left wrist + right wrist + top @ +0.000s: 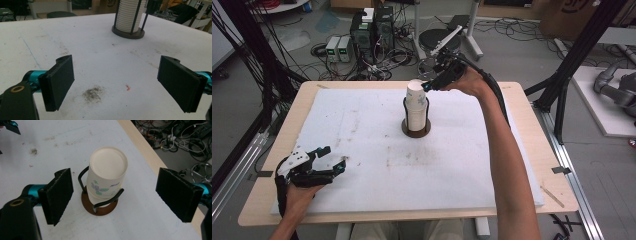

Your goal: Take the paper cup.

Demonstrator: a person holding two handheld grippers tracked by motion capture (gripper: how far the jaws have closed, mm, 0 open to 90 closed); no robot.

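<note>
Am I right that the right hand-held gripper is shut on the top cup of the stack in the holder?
No. The right hand-held gripper is open: in the right gripper view its pads stand wide, clear of the top cup. The stack does sit in the holder.

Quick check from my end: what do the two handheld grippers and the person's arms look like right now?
Both grippers are black with teal fittings behind flat, rectangular black pads. The left gripper carries a pale grey three-cornered plate on top; a brass-coloured ring shows on its body. The right gripper trails a thick black cable along the forearm. Both forearms are bare, with no sleeves; the person wears light trousers.
</note>
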